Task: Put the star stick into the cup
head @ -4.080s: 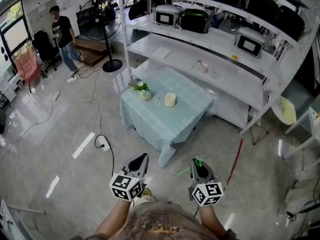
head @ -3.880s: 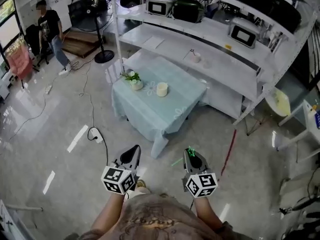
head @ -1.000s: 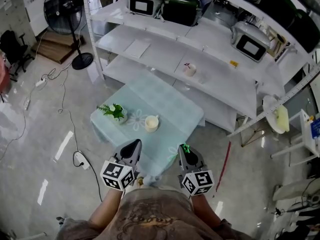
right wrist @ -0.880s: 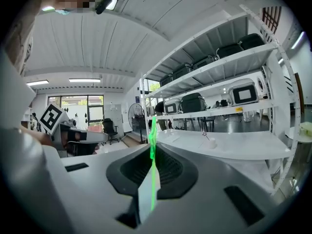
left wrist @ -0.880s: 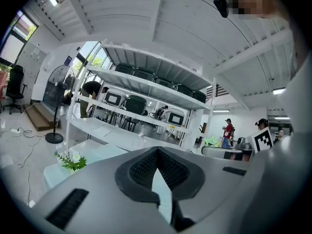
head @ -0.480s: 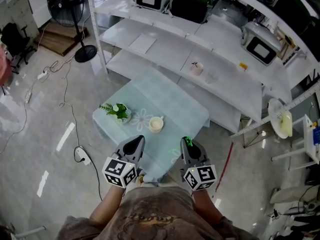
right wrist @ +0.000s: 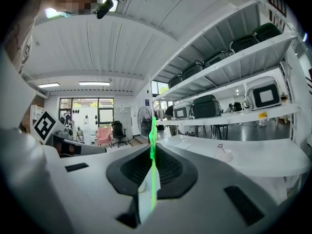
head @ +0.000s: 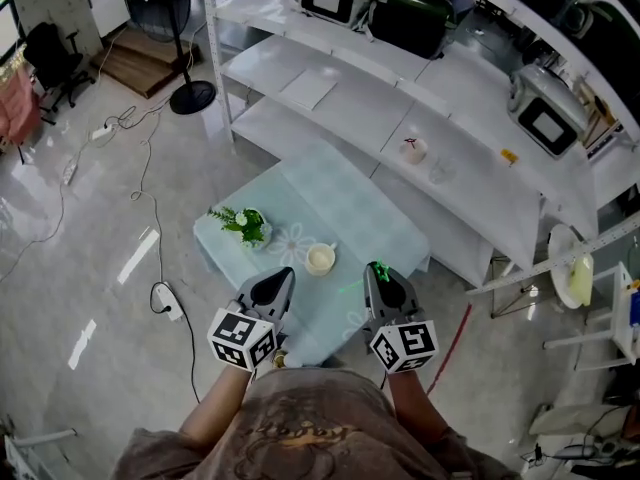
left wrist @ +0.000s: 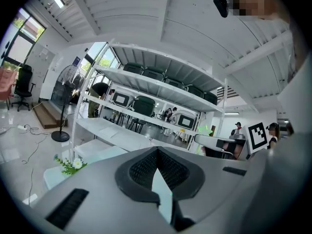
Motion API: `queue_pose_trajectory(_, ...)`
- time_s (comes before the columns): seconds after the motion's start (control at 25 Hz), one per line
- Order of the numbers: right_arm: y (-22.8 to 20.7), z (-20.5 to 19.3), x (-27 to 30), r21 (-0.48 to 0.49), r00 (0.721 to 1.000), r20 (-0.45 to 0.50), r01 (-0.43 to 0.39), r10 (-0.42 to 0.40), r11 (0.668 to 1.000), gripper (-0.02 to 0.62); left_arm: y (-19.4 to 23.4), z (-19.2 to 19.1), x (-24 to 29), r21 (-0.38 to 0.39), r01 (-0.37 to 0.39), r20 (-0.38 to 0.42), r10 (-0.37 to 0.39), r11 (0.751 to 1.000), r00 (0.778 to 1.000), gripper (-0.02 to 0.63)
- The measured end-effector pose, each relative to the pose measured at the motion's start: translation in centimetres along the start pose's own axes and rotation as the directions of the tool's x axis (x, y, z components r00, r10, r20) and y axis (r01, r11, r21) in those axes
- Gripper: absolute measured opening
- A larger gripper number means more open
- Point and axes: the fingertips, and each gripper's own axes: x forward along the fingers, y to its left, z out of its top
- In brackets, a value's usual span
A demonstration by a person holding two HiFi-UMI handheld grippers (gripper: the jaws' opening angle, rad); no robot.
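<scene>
Right gripper (head: 379, 271) is pinched narrow on the green star stick (right wrist: 152, 145), which stands upright through its jaws, star end at twelve o'clock in its own view. From it, the cup (head: 320, 259) sits on the table (head: 352, 208) near ten o'clock in the head view, slightly closer to the closed, empty left gripper (head: 281, 275). No writing is legible.

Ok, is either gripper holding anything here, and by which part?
The right gripper holds the green star stick, jaws shut on its thin shaft with the star end poking past the tips. The left gripper is shut and empty.
</scene>
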Motion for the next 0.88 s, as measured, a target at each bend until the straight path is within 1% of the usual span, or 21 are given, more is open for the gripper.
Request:
queue_pose_trajectory(0.4,-1.4,1.5,5.1,0.000,0.996,0.035,-0.082,0.082,0.997,0.020,1.8,-0.4,1.6,-0.010,-0.062,0.000,0.062,0.998,0.998,0.020)
queue_pose_trajectory(0.68,-2.7,1.7,7.8,0.032,0.995,0.045,-0.087,0.085,0.996,0.020,2.5,-0.6,2.1,-0.018,-0.093,-0.011,0.093,0.995,0.996,0.020)
queue_pose_trajectory(0.88,-3.6,-0.2,9.6,0.068,0.997,0.025,-0.079,0.077,0.995,0.020,3.0,-1.0,1.9,-0.015,-0.119,-0.023,0.118,0.993,0.993,0.020)
